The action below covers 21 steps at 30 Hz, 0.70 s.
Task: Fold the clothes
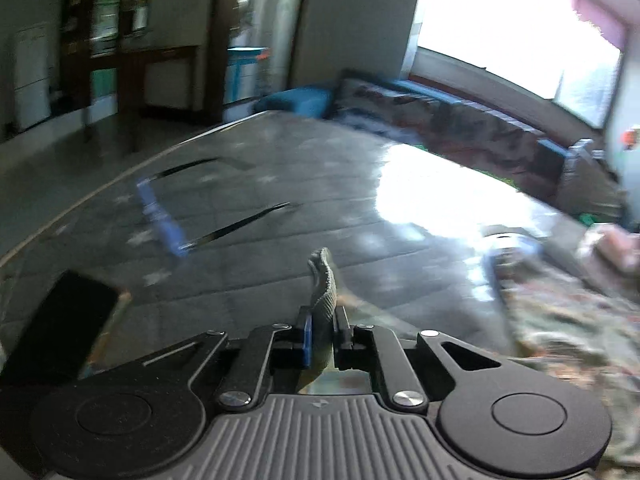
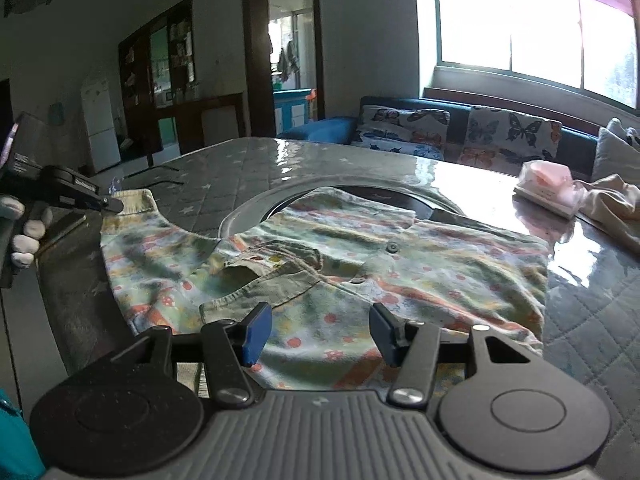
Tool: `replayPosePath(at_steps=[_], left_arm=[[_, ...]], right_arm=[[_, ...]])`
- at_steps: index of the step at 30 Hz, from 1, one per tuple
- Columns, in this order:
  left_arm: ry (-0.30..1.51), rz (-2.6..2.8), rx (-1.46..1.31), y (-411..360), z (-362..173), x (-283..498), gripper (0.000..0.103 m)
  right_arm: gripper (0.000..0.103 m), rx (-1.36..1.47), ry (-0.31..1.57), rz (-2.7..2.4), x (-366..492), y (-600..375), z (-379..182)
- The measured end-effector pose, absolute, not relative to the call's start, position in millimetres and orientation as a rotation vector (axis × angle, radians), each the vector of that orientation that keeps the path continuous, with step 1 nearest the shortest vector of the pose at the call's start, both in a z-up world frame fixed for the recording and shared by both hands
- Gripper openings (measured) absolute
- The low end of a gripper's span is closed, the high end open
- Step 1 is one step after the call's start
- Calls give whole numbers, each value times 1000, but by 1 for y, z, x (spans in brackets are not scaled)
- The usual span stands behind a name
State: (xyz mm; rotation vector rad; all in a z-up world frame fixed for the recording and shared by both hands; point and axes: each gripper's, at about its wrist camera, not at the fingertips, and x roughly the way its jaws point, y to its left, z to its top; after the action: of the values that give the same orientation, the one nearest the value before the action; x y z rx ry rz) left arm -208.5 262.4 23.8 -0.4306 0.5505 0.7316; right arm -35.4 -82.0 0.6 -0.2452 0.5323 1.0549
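A light green child's garment (image 2: 320,264) with a mushroom and dot print lies spread on the table, collar and buttons facing up. My left gripper (image 1: 323,320) is shut on the ribbed cuff (image 1: 325,280) of its sleeve, and a strip of cuff sticks out past the pads. In the right wrist view that left gripper (image 2: 112,204) sits at the far left, held by a white-gloved hand (image 2: 24,228), pinching the sleeve end (image 2: 138,200). My right gripper (image 2: 316,328) is open just above the garment's near part, with only cloth below it.
The table (image 2: 580,340) has a grey quilted star-print cover under glass, with a round ring (image 2: 244,208) partly under the garment. A pink box (image 2: 548,188) and beige cloth (image 2: 612,208) lie at the right. A dark phone (image 1: 60,328) and a blue stand (image 1: 160,220) lie at the left; a sofa stands behind.
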Motion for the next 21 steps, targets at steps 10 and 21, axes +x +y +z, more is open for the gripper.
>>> replayPosePath(at_steps=[10, 21], left_arm=[[493, 268, -365, 170, 78, -142, 11], [538, -69, -359, 90, 73, -74, 11]], right_arm=[[78, -149, 542, 979, -23, -113, 5], [90, -112, 563, 884, -18, -147, 3]])
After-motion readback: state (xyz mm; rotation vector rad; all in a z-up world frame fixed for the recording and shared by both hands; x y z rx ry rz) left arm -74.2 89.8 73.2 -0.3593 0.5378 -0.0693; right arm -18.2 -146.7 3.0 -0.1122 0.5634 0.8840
